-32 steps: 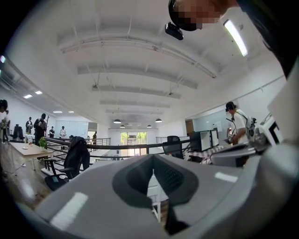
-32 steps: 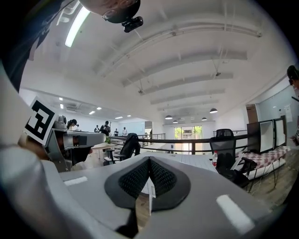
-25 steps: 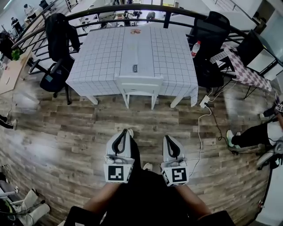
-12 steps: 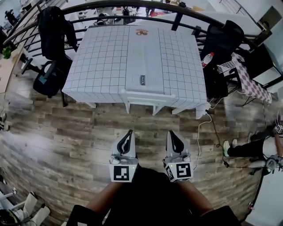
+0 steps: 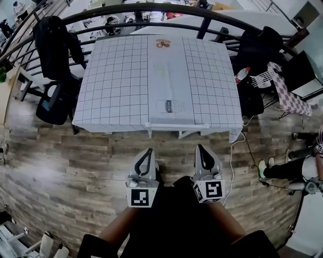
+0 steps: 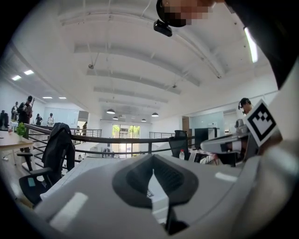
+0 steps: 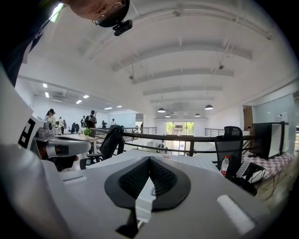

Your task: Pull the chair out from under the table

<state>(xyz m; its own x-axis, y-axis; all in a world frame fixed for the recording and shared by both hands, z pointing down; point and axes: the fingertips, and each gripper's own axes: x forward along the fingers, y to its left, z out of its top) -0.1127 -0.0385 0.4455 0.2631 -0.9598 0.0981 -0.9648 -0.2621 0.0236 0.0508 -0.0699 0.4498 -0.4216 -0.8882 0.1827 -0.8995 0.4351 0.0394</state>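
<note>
A white chair is tucked under the near side of a table covered with a white grid cloth. Only the chair's top rail and front legs show past the table edge. My left gripper and right gripper hang side by side over the wooden floor. They stop a short way from the chair and touch nothing. Both are shut and empty. In the left gripper view the gripper points at the chair. The right gripper also faces the chair.
A black office chair with a dark jacket stands left of the table, another black chair at the right with a water bottle. A black railing runs behind. A white cable and a person's feet lie at the right.
Both grippers, still shut, have come closer to the table. The chair's rail now lies just ahead of them, and more of the chair is hidden under the table edge.
</note>
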